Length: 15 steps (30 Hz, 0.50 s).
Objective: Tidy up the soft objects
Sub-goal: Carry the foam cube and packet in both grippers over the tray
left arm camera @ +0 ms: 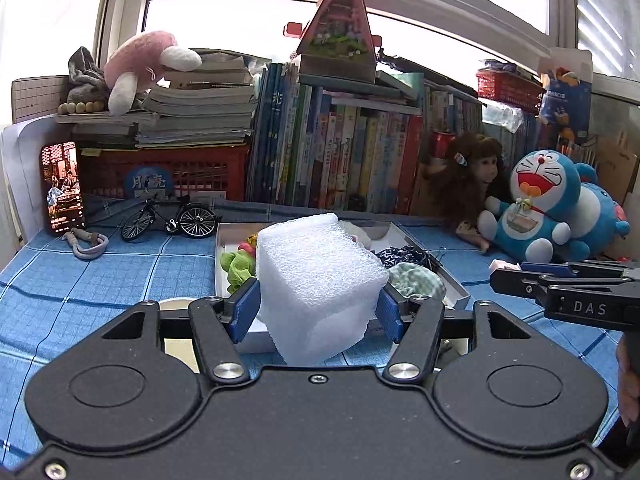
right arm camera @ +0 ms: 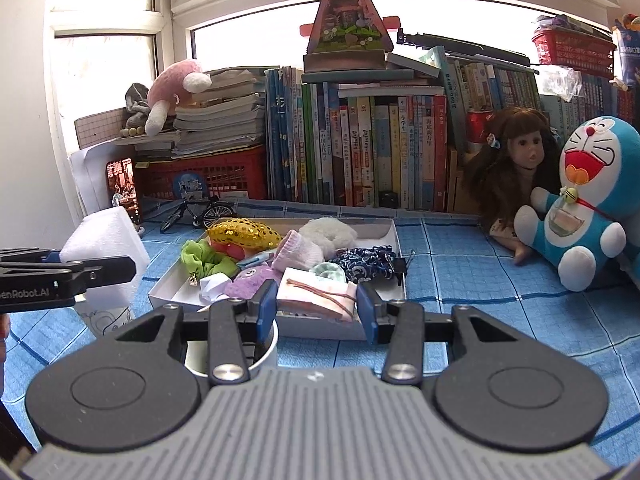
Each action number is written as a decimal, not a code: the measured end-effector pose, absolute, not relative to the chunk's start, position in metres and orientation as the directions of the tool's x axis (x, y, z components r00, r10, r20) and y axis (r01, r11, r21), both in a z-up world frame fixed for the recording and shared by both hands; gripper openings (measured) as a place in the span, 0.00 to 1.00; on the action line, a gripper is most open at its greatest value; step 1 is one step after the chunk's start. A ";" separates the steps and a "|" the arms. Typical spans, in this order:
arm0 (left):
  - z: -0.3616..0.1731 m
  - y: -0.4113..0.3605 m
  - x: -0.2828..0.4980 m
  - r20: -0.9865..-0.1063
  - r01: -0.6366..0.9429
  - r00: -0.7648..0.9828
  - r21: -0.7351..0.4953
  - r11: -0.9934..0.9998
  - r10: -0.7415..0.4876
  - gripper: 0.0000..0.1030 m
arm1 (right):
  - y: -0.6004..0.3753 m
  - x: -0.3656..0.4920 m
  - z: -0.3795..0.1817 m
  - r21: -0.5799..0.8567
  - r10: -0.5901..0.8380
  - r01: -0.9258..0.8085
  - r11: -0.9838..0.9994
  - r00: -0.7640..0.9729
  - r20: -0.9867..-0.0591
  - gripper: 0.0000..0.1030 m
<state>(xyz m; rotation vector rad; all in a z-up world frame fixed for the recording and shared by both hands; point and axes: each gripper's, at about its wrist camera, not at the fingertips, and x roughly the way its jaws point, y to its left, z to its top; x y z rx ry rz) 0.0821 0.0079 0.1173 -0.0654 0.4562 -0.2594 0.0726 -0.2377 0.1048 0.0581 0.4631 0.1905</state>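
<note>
- Left gripper [left arm camera: 318, 306]: blue pads pinch white foam block [left arm camera: 320, 276], held above the tray's near edge.
- Right gripper [right arm camera: 316, 306]: pads clamp a pink folded cloth [right arm camera: 316, 294] over the tray's near rim.
- White tray [right arm camera: 394, 236], twelve o'clock: holds scrunchies, sock, pouches.
- Doraemon plush [right arm camera: 580, 208], two o'clock; doll [right arm camera: 516, 160] beside it.

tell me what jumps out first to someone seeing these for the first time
The big white foam block clamped in the left gripper fills the middle of the left wrist view. Beyond it a white tray on the blue checked cloth is heaped with soft bits, including a gold sequin pouch. At the right, a blue cat plush sits beside a brown-haired doll.
</note>
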 end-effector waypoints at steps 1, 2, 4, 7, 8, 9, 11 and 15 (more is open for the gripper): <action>0.118 0.008 0.086 -0.433 0.234 0.862 -0.125 0.964 -0.265 0.57 | -0.238 0.075 0.106 0.101 0.196 -0.169 0.980 0.878 -0.437 0.48; 0.119 0.009 0.092 -0.439 0.236 0.857 -0.135 0.962 -0.271 0.57 | -0.238 0.079 0.107 0.104 0.197 -0.168 0.980 0.878 -0.437 0.48; 0.120 0.010 0.100 -0.445 0.230 0.854 -0.143 0.963 -0.270 0.57 | -0.239 0.085 0.109 0.114 0.199 -0.165 0.980 0.878 -0.436 0.48; 0.123 0.011 0.112 -0.444 0.214 0.861 -0.123 0.969 -0.246 0.57 | -0.241 0.095 0.111 0.133 0.202 -0.159 0.978 0.876 -0.438 0.48; 0.124 0.010 0.116 -0.448 0.212 0.861 -0.116 0.970 -0.242 0.57 | -0.242 0.099 0.112 0.136 0.201 -0.157 0.978 0.876 -0.439 0.47; 0.125 0.010 0.120 -0.452 0.210 0.859 -0.114 0.971 -0.239 0.57 | -0.242 0.102 0.112 0.137 0.201 -0.156 0.978 0.875 -0.441 0.47; 0.126 0.010 0.128 -0.460 0.209 0.855 -0.116 0.971 -0.239 0.57 | -0.242 0.108 0.112 0.140 0.203 -0.156 0.978 0.872 -0.446 0.47; 0.126 0.008 0.142 -0.472 0.205 0.850 -0.113 0.972 -0.234 0.57 | -0.241 0.120 0.111 0.135 0.198 -0.153 0.979 0.866 -0.458 0.47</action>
